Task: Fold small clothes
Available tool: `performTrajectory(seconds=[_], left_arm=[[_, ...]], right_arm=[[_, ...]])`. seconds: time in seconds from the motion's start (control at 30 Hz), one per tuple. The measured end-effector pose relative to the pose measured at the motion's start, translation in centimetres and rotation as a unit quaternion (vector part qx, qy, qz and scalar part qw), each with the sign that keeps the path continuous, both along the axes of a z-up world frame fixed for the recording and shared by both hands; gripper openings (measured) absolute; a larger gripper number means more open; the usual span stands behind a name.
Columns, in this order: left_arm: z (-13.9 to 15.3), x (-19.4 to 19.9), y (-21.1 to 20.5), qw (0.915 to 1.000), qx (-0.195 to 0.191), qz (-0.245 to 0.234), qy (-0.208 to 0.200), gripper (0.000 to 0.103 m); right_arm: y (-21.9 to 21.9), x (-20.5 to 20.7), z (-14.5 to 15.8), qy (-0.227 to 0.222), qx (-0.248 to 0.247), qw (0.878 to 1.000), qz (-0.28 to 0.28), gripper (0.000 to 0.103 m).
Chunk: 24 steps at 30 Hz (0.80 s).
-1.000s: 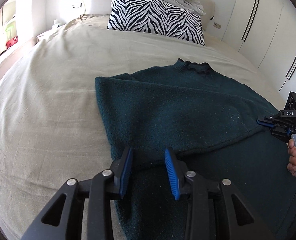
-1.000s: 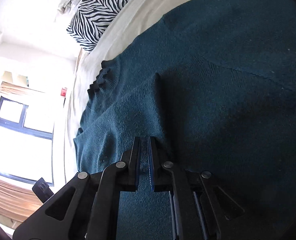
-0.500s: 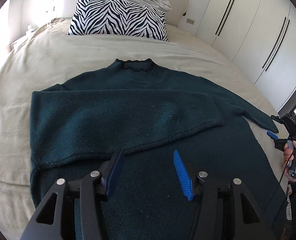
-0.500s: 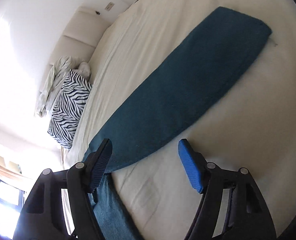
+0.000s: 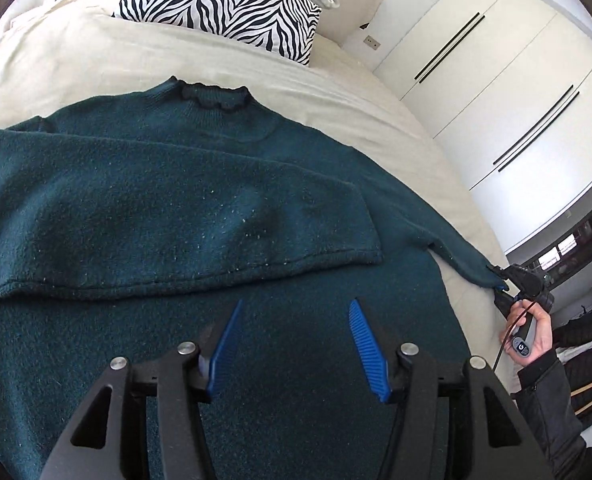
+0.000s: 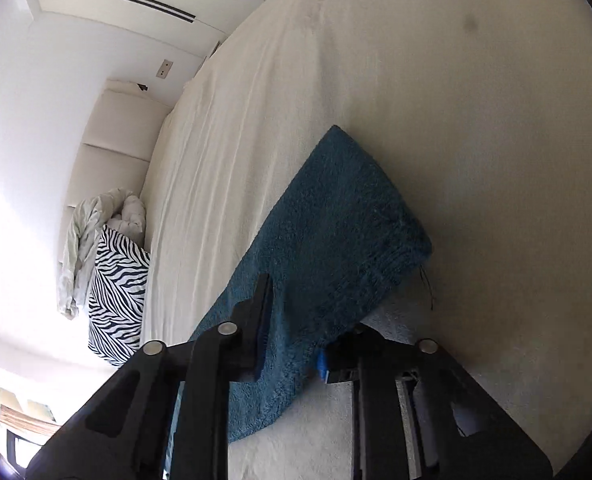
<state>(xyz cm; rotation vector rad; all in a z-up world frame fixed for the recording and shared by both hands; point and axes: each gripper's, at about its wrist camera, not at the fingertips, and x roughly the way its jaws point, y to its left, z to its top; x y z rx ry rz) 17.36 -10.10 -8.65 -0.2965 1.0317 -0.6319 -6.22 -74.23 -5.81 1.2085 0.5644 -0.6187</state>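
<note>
A dark teal sweater (image 5: pixel 200 208) lies flat on the bed, collar toward the pillow. Its left sleeve (image 5: pixel 176 240) is folded across the chest. My left gripper (image 5: pixel 296 312) is open and empty, hovering over the sweater's lower body. The right sleeve (image 5: pixel 447 248) stretches out to the right, and my right gripper (image 5: pixel 503 280) is at its cuff. In the right wrist view the right gripper (image 6: pixel 296 316) is open, its jaws one on each side of the sleeve (image 6: pixel 335 232) near the cuff.
The beige bed sheet (image 5: pixel 76 60) spreads around the sweater. A zebra-print pillow (image 5: pixel 224 4) with a white blanket behind it sits at the headboard. White wardrobe doors (image 5: pixel 495 92) stand to the right of the bed.
My left gripper let go of the folded left sleeve and moved right over the sweater body. My right gripper opened, left the chest and went out to the right sleeve's cuff.
</note>
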Motion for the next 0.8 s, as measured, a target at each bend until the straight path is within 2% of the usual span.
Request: performTrajectory(seconds=[0.1, 0.13, 0.2, 0.23, 0.3, 0.37, 0.43, 0.47, 0.5, 0.53, 0.57, 0.63, 0.7, 0.73, 0.77, 0.8], left_arm=[[-0.2, 0.7, 0.6, 0.9992, -0.035, 0.011, 0.017, 0.058], [-0.3, 1.0, 0.8, 0.9985, -0.047, 0.017, 0.024, 0.058], [-0.4, 1.3, 1.5, 0.9964, -0.071, 0.028, 0.035, 0.058], [-0.4, 1.4, 1.9, 0.9953, -0.082, 0.034, 0.039, 0.058], [-0.4, 1.6, 2.9, 0.9922, -0.107, 0.045, 0.045, 0.058], [-0.4, 1.6, 3.8, 0.9877, -0.137, 0.052, 0.055, 0.058], [-0.5, 1.5, 4.3, 0.9838, -0.158, 0.054, 0.066, 0.06], [-0.5, 1.5, 4.4, 0.9827, -0.164, 0.054, 0.068, 0.062], [-0.5, 1.4, 4.5, 0.9819, -0.168, 0.053, 0.069, 0.063], [-0.6, 1.4, 4.6, 0.981, -0.172, 0.054, 0.071, 0.063], [-0.7, 1.4, 4.6, 0.9796, -0.178, 0.054, 0.076, 0.066], [-1.1, 1.6, 4.1, 0.9753, -0.194, 0.053, 0.092, 0.07], [-1.1, 1.8, 2.9, 0.9729, -0.202, 0.043, 0.103, 0.07], [-0.8, 2.0, 2.2, 0.9732, -0.203, 0.036, 0.102, 0.07], [-0.5, 2.1, 1.4, 0.9748, -0.198, 0.028, 0.099, 0.071], [-0.3, 2.4, 0.3, 0.9769, -0.189, 0.019, 0.098, 0.074]], right_arm=[[3.3, 3.7, 4.1, 0.026, -0.089, 0.993, 0.074, 0.013], [5.4, 5.4, 5.6, 0.033, -0.12, 0.986, 0.111, 0.013], [11.3, 9.4, 8.6, 0.051, -0.192, 0.958, 0.205, 0.013], [15.0, 11.3, 9.7, 0.054, -0.227, 0.939, 0.253, 0.013], [22.9, 14.7, 11.1, 0.056, -0.281, 0.89, 0.355, 0.013], [30.5, 17.4, 10.5, 0.068, -0.31, 0.836, 0.447, 0.013], [37.1, 18.7, 9.0, 0.086, -0.327, 0.788, 0.515, 0.013], [39.6, 18.9, 7.9, 0.096, -0.33, 0.769, 0.539, 0.013], [41.4, 19.1, 6.8, 0.106, -0.323, 0.757, 0.558, 0.013], [42.6, 19.0, 5.8, 0.117, -0.316, 0.753, 0.565, 0.013], [43.0, 18.6, 5.2, 0.121, -0.312, 0.757, 0.561, 0.013], [42.8, 18.0, 4.9, 0.111, -0.296, 0.773, 0.551, 0.016], [42.2, 17.5, 4.8, 0.088, -0.275, 0.784, 0.549, 0.027], [42.2, 16.6, 4.8, 0.085, -0.268, 0.788, 0.548, 0.044], [42.0, 16.3, 4.8, 0.084, -0.264, 0.792, 0.543, 0.066], [41.8, 15.8, 4.9, 0.077, -0.262, 0.799, 0.536, 0.071]])
